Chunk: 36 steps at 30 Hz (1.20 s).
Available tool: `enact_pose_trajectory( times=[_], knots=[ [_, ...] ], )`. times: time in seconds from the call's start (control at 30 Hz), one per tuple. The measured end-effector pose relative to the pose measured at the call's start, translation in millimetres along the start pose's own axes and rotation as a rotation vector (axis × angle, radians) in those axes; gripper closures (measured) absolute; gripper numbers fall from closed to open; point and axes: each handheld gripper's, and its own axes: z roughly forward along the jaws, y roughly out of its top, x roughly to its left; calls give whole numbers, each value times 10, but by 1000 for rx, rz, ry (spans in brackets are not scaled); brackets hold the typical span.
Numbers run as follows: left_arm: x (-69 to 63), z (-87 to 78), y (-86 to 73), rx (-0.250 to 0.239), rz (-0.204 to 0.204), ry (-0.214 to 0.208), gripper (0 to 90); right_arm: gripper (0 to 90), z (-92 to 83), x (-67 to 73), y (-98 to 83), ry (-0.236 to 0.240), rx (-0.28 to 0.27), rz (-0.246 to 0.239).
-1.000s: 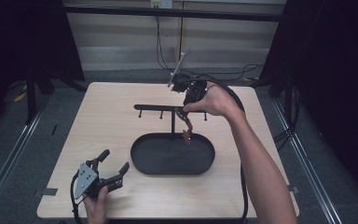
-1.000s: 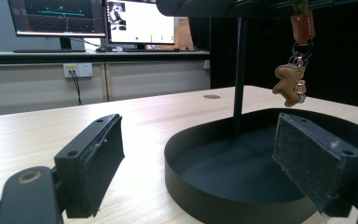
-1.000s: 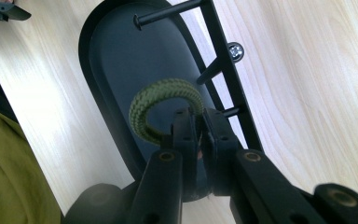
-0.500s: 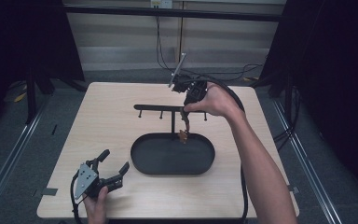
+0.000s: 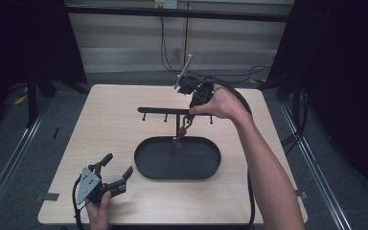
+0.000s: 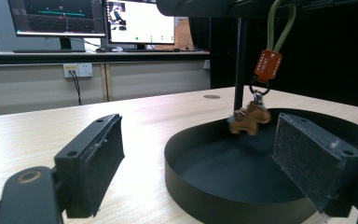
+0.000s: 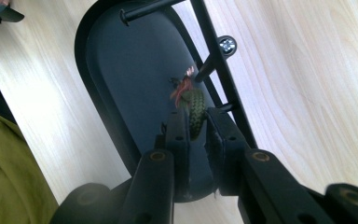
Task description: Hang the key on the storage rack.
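Hanging a keychain over the black tray

Gripping an olive-green braided cord loop [image 7: 195,112], the right gripper [image 5: 190,116] sits in the upper middle of the high view, just right of the stand's post. In the right gripper view its two black jaws stand close together with the cord between them; they have just been opening a little, yet the pads still appear to touch the cord on both sides. Below the loop hangs an orange-red tag [image 6: 267,66], then a small metal ring, then a brown wooden animal-shaped charm [image 6: 250,119]. In the left gripper view, right of centre, the charm dangles just inside the far rim of the oval black metal tray [image 5: 146,165], beside the thin black upright post [image 6: 240,60]; whether it touches the tray's wall cannot be told. Across the top of the post runs a black horizontal bar with small pegs [image 5: 160,110], seen in the high view just above the tray.

The left gripper [image 5: 116,173] rests in the lower left of the high view, held in the person's hand [image 5: 98,212] near the front edge of the light wooden table [image 5: 110,129], well apart from the tray. Its jaws stand wide open with nothing between them.

Two computer monitors [image 6: 93,21] stand in the upper left of the left gripper view.
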Motion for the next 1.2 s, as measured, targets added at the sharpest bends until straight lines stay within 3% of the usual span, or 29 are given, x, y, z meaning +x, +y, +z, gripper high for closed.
enact_pose_trajectory(
  times=[0.23,0.33,0.43,0.67,0.97,1.2],
  knots=[
    [2,-1,1,2,2,1,158,754,-6,-30,-59,22,-6,18],
    [2,0,1,3,4,1,158,650,-16,-25,-99,40,-29,33],
    [4,2,2,4,6,4,158,645,-14,-18,-164,46,-28,40],
    [5,1,3,8,7,5,158,548,5,-53,-358,76,-112,80],
    [2,-3,1,4,4,1,158,559,3,100,-481,99,-173,74],
    [6,-6,2,8,10,1,158,579,25,173,-608,102,-272,52]
  ],
)
